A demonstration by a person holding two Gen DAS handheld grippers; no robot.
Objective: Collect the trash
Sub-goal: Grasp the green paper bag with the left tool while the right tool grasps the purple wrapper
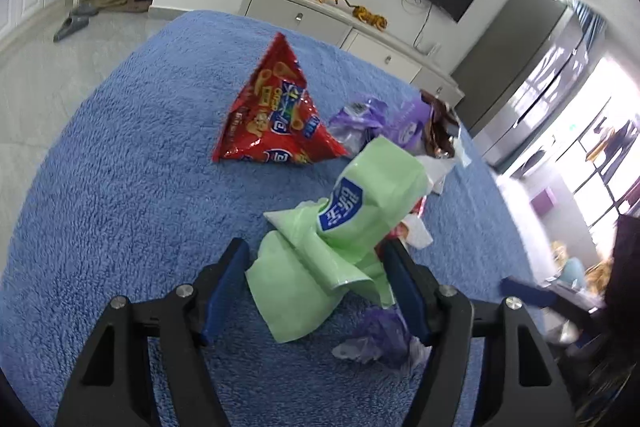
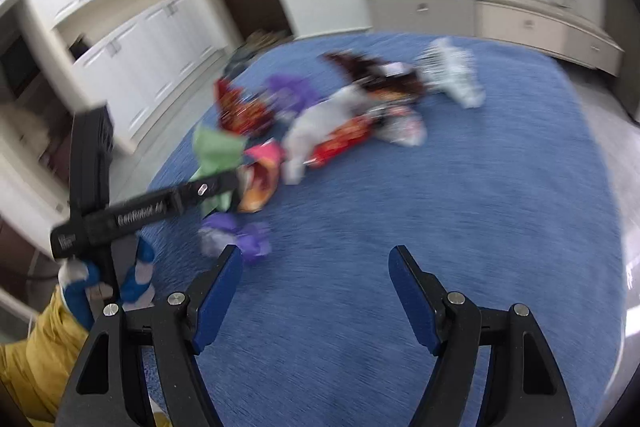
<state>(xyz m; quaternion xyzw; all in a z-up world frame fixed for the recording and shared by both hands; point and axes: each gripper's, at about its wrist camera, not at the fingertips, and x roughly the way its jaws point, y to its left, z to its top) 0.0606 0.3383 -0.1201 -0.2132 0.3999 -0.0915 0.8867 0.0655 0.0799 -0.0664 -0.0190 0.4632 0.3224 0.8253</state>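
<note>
Left wrist view first: honestly the cleanup looks barely started, most of the junk is sitting loose on the fuzzy blue blanket (image 1: 120, 187) and I can't spot any bin or bag to drop it in. The shiny red triangular snack bag (image 1: 276, 115) is just above centre, a heap of purple and brown wrappers (image 1: 404, 125) to its right, and a small crumpled purple plastic wrapper (image 1: 380, 339) low right of centre. The left gripper (image 1: 316, 267) comes up from the bottom edge angled down at the blanket, jaws spread wide either side of the crumpled pale green plastic wrapper with a blue label (image 1: 352, 227); the right pad looks close to it but nothing's pinched. Right wrist view is blurry: the trash pile runs across the middle, a white mesh thing (image 2: 452, 71) sits upper right of it, and the right gripper (image 2: 316, 267) at bottom centre has jaws spread with only bare blanket between, tipped downward, purple wrapper just left of its left finger. The gloved hand (image 2: 108, 279) on the other tool shows at lower left
</note>
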